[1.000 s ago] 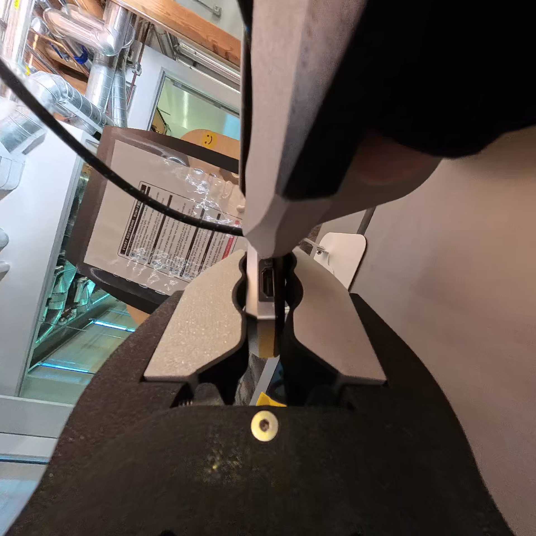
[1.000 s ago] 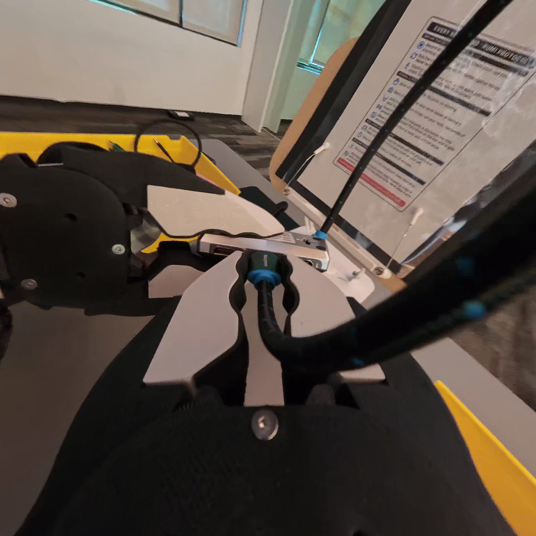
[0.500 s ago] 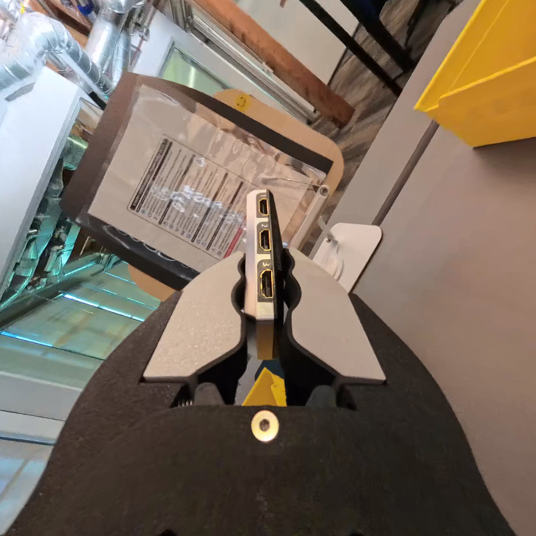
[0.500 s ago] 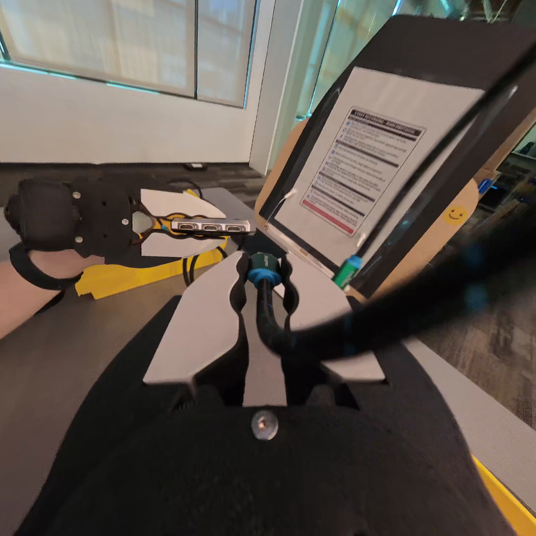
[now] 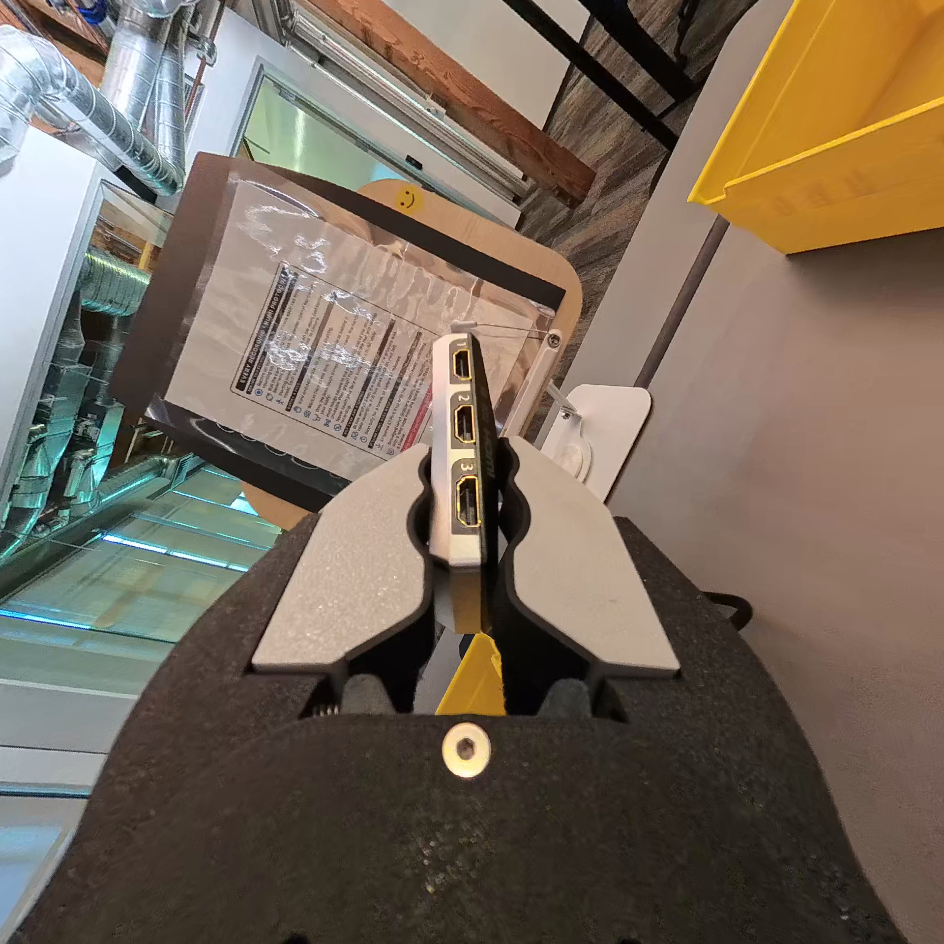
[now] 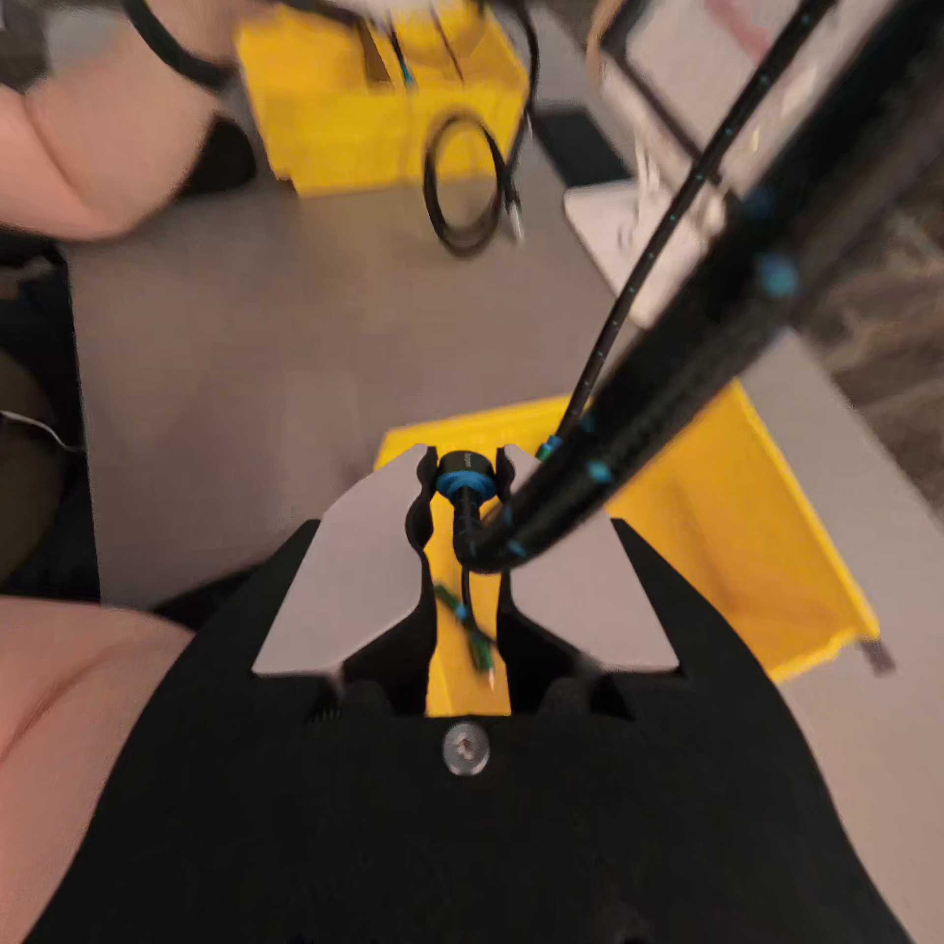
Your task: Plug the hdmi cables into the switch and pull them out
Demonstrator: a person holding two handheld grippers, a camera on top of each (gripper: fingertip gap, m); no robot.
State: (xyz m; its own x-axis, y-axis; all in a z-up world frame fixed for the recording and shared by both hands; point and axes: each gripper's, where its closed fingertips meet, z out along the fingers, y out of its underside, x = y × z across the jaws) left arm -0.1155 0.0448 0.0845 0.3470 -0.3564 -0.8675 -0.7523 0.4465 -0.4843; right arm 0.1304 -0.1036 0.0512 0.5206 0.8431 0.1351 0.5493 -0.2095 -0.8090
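Left gripper (image 5: 462,490) clenched on the hdmi switch (image 5: 461,459), grey fingers (image 5: 357,557) pressed against its two broad faces. Switch held on edge, long axis running away from the camera along the fingers, far end sticking out well past the fingertips and tilted slightly left. Narrow silver port side turned toward the lens, three gold-rimmed ports in a row along that axis, all three empty. Black face of the switch turned right, toward the grey surface (image 5: 797,459). Behind the switch, a framed printed sheet (image 5: 327,332) on a white stand (image 5: 608,424); at far right, a yellow bin (image 5: 838,153) on the surface.

Right gripper (image 6: 465,465) grasping the hdmi cable plug (image 6: 464,467) between the fingertips, plug body pointing forward and away from the camera, blue collar at its near end. Black braided hdmi cable (image 6: 664,388) bending out of the collar between the fingers, then sweeping up and to the far right. Whole right wrist view smeared by motion blur. Below and beyond the fingers, another yellow bin (image 6: 715,536) on the surface, a second cable end with a green-and-blue connector (image 6: 472,633) lying in it. Farther off, a third yellow bin (image 6: 357,117) with a thin black cable loop (image 6: 467,189) beside it. Switch not visible from this side; plug and switch apart.
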